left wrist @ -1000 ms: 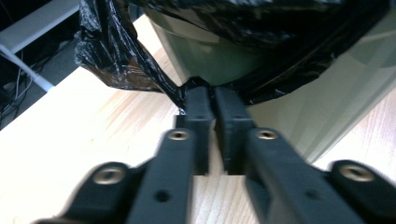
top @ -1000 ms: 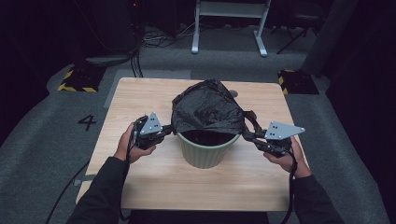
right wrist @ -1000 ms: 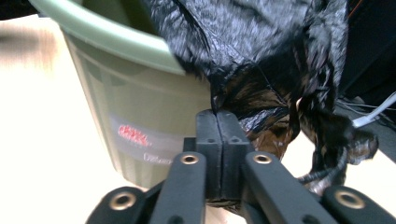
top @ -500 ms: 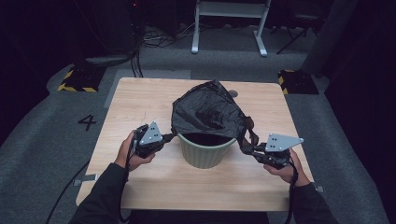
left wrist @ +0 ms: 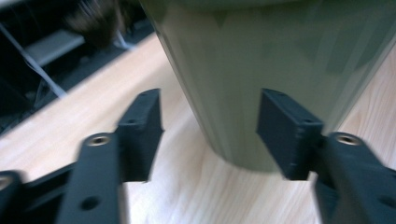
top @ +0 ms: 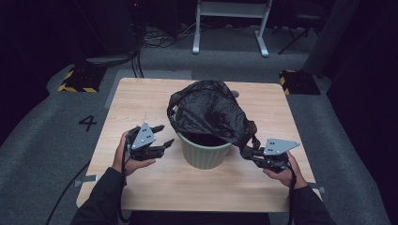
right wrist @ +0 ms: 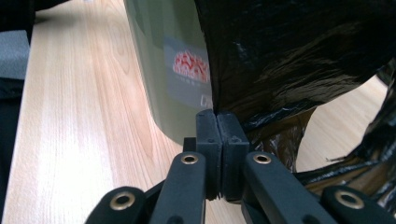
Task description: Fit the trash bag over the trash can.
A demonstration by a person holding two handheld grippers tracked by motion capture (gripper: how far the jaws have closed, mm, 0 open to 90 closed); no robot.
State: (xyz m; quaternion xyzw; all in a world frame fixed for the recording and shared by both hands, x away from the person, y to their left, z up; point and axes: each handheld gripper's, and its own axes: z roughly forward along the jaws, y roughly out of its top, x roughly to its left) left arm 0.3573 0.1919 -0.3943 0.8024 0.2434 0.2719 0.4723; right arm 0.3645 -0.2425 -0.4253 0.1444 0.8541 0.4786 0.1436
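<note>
I am standing at the wooden bench point(top: 141, 101) with a tool in each hand, and the green bin point(top: 206, 152) is sitting near the middle of it, between my two tools. A black bag point(top: 211, 110) is draped over the bin's mouth, bulging up above the rim and hanging down over the bin's right side.

My left tool point(top: 159, 137) is hovering just beside the bin's left wall, its jaws having just been opening. They are standing apart with nothing between them, and in the left gripper view point(left wrist: 208, 126) the bin's pale green wall point(left wrist: 261, 70) is rising just past the two pads without touching them.

My right tool point(top: 246, 152) is lying low at the bin's right side, clenched on a fold of the black bag. In the right gripper view point(right wrist: 221, 119) the two pads are pressing flat together right where the bag's edge point(right wrist: 280, 60) is coming down beside the bin point(right wrist: 173, 70), and crumpled black plastic is trailing off to the right of the jaws. A label with a red pattern point(right wrist: 189, 65) is showing on the bin's wall just above that tool.
</note>
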